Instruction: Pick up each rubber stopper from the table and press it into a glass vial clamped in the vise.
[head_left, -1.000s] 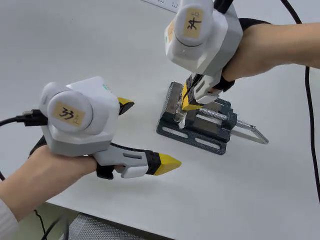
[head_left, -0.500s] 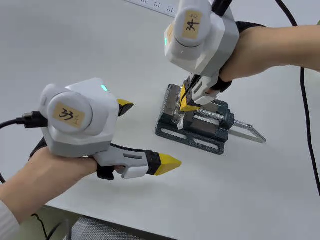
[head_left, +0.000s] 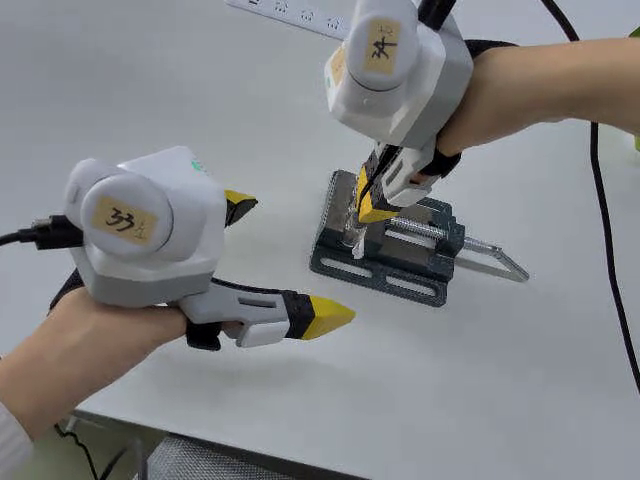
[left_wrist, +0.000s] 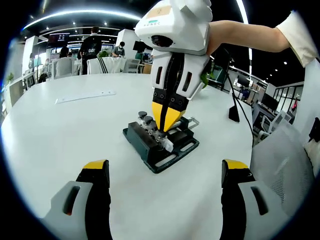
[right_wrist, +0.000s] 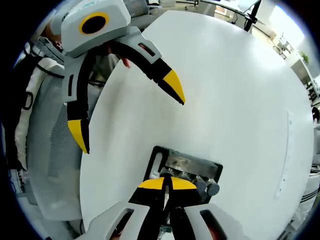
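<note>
Change: the right gripper (head_left: 372, 208) is staying planted on the vise (head_left: 400, 265) and barely shifting, so it is probably pressing a stopper home.
Right jaws: sitting closed tip to tip; I cannot tell whether a stopper is between them.
Left gripper (head_left: 285, 260): hovering wide open and empty, well apart from the vise.
Left gripper view: showing the vials (left_wrist: 150, 125) in a row, with the right tips at the near end.
Right gripper view: hiding that contact.

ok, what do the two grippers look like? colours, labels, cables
Left gripper and right gripper: white-grey housings, black-and-white jaws tipped yellow. Tan stickers handwritten "33" on the left, "34" on the right. Black cable from each; black straps at the hands. White sleeve cuffs.
</note>
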